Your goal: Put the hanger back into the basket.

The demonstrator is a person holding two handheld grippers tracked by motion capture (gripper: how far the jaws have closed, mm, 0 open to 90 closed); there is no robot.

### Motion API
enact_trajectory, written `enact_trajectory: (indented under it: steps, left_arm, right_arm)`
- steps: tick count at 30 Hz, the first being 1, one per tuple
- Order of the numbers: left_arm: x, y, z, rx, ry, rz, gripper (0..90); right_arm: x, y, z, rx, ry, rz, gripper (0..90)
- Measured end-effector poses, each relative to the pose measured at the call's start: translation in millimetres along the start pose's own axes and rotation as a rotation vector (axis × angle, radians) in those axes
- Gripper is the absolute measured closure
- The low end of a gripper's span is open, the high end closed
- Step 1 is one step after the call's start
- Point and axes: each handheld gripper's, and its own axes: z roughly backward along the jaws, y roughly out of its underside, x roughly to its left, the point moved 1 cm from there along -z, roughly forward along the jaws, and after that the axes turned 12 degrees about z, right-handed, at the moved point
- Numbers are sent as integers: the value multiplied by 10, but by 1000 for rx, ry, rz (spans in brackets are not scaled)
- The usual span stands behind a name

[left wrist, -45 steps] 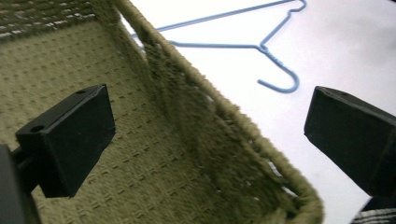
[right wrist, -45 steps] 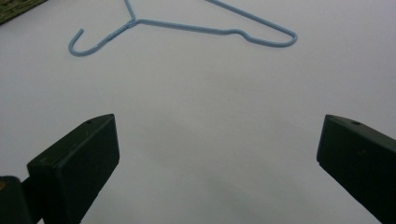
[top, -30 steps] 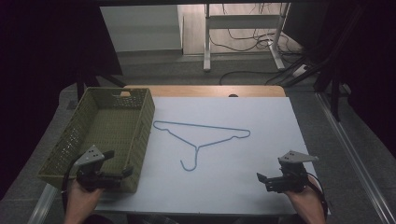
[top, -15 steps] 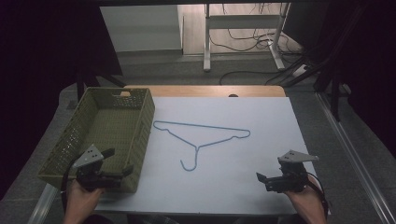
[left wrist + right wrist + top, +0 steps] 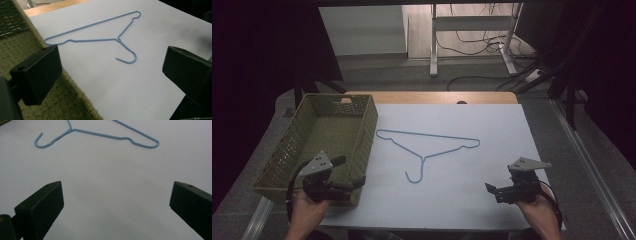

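Flat on the white sheet (image 5: 492, 135) near the table's middle, a blue wire hanger (image 5: 427, 145) is seen, its hook turned toward the person's side. Just beside its left end stands an olive woven basket (image 5: 362, 132). The left gripper (image 5: 349, 179) is held over the basket's near corner, jaws spread wide and nothing between them. The right gripper (image 5: 492, 191) is held low over the sheet's near right part, well apart from the hanger, jaws likewise wide and empty.
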Motion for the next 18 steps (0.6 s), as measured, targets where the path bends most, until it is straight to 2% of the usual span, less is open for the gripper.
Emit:
enact_trajectory:
  steps: [3,8,18]
  left_arm:
    - [-43,-11,-57,12,13,-2,30]
    - [-118,-18,-153,34,26,-15,31]
    - [-276,-77,-355,61,60,-39,30]
  right_arm:
    - [-15,-22,-3,3,3,7,0]
    - [-44,-65,-6,-13,-11,-13,0]
    - [-21,-168,-96,0,-48,10,0]
